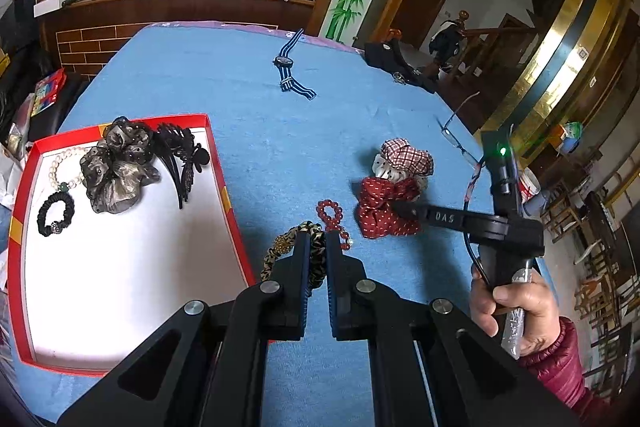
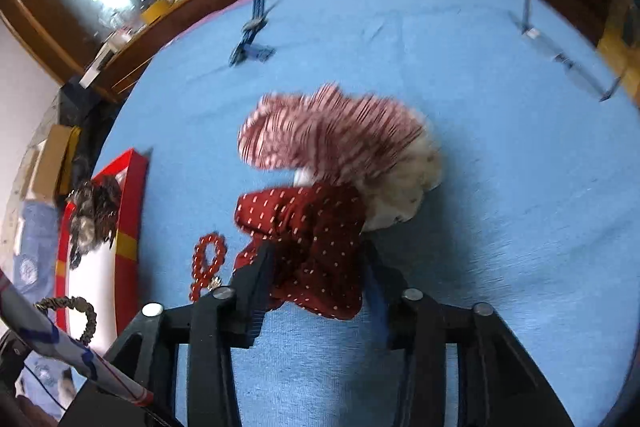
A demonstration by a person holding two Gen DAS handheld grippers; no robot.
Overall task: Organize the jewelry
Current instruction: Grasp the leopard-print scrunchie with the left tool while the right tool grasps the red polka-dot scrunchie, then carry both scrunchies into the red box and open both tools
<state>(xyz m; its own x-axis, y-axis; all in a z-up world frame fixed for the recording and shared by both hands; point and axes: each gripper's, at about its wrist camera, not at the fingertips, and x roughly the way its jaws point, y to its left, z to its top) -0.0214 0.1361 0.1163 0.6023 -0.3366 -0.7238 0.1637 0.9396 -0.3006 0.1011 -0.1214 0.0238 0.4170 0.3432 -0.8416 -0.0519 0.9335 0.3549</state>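
Blue cloth is lying under everything; your left gripper is pinching the leopard scrunchie beside the red box. Your right gripper is clamping the red scrunchie, risking dragging the checked one along

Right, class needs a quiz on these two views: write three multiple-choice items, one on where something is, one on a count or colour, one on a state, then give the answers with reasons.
1. Where does the striped watch lie?
A. In the red box
B. On the blue cloth, far side of the table
C. In the left gripper

2. What colour is the bead bracelet on the cloth?
A. Red
B. Green
C. White

3. What is the right gripper doing?
A. Standing open over bare cloth
B. Closed on the red dotted scrunchie
C. Holding the glasses

Answers: 1 B, it lies alone on the cloth beyond everything else; 2 A, its beads are red in both views; 3 B, the jaws have red dotted fabric bunched between them.
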